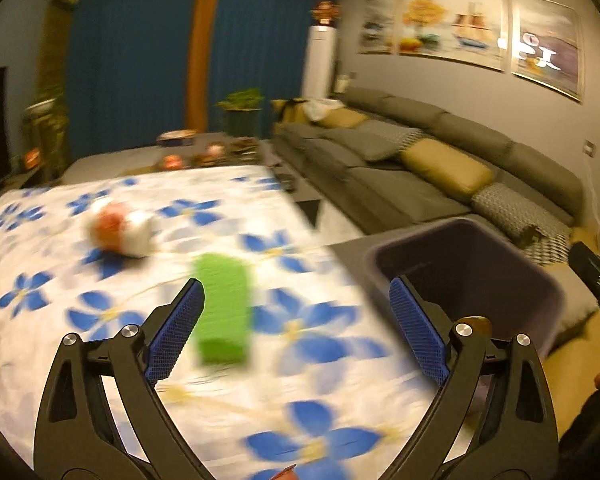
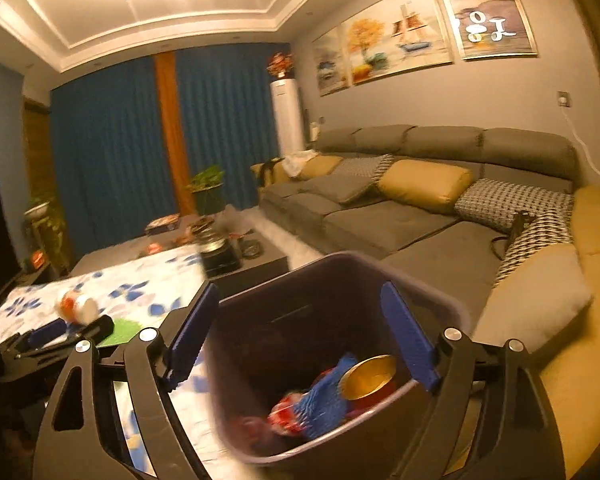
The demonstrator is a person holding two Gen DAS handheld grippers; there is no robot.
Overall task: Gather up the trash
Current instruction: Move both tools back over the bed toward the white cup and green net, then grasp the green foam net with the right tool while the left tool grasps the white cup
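A green rectangular block lies on the flower-patterned tablecloth, just right of the left fingertip of my left gripper, which is open with nothing gripped. Farther back on the cloth lies a blurred red-and-white can. A dark bin stands off the table's right edge. My right gripper hangs open over that bin, empty. At the bin's bottom rest a gold-topped can and a crumpled blue-and-red wrapper. The red-and-white can and green block also show at the left.
A grey L-shaped sofa with yellow cushions runs behind and to the right of the bin. A dark low table with several small items stands beyond the cloth. A potted plant and blue curtains are at the back.
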